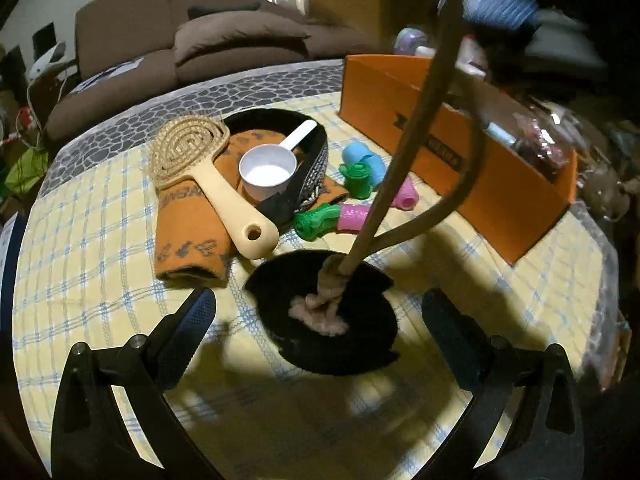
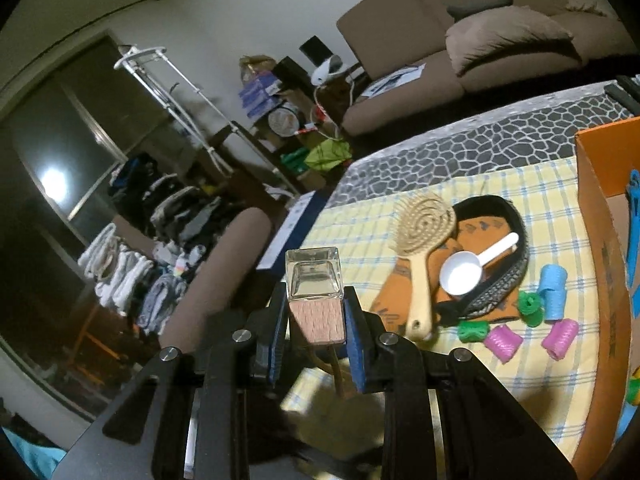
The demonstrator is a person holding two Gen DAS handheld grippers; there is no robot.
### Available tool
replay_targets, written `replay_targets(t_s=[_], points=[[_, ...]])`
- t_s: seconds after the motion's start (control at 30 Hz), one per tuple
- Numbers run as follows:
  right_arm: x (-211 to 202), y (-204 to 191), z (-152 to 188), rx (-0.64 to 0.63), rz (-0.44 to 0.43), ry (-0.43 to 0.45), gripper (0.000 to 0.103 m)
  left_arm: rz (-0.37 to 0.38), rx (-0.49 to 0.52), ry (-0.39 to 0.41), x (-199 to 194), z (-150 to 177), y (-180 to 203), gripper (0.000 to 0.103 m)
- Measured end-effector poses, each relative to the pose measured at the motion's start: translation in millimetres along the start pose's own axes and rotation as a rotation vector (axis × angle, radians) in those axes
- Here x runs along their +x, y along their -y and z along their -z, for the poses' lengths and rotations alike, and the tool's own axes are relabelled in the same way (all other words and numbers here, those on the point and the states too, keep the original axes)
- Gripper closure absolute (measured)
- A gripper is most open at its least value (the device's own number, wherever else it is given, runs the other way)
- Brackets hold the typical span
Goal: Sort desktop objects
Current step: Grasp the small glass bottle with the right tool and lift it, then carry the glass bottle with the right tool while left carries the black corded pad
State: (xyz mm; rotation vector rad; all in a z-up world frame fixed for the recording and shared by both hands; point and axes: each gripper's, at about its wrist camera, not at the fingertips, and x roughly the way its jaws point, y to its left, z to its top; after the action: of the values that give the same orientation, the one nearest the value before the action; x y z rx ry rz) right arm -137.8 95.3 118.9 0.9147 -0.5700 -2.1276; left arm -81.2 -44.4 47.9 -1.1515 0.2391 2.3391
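Clamped between my right gripper's point(image 2: 316, 334) blue pads is a small bottle point(image 2: 316, 280), wooden cap down, its cord point(image 1: 400, 160) trailing to a knot on the black cloth point(image 1: 332, 320) before the orange box point(image 1: 500, 184). I should lift until the knot clears, then swing over that box. Left gripper point(image 1: 320, 312) hangs spread wide, empty, above the cloth.

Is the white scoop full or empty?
Empty. The white scoop rests bowl-up on the orange cloth inside the black headband; its bare white bottom shows in both wrist views.
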Motion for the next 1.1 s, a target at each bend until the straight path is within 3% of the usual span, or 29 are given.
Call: replay_targets(t_s=[0.1,0.17,0.23,0.43,0.53,0.7,0.9,1.1], points=[[-5,-2,-2,0.015,-0.031,0.011,0.077,0.005,-0.049,0.008,4,-1,-4,0.002],[-10,-3,-3,0.019,-0.04,0.02,0.077,0.032,-0.101,0.018,3,-5,-11,0.017],[-14,-3,-4,0.021,-0.046,0.029,0.077,0.056,-0.155,0.033,-1,-8,-17,0.049],[-31,-2,-7,0.02,-0.031,0.06,0.077,0.074,-0.209,0.062,-7,-13,-19,0.09],[-41,3,-10,0.019,-0.009,0.08,0.077,0.097,-0.2,0.098,-15,-16,-12,0.097],[-61,12,-14,0.029,0.014,0.12,0.077,0.122,-0.186,0.17,-33,-26,1,0.098],[-86,24,-16,0.007,0.111,0.153,0.077,0.151,-0.194,0.243,-52,-42,13,0.098],[-109,41,-20,-0.016,0.243,0.156,0.077,0.174,-0.177,0.24,-53,-67,29,0.098]])
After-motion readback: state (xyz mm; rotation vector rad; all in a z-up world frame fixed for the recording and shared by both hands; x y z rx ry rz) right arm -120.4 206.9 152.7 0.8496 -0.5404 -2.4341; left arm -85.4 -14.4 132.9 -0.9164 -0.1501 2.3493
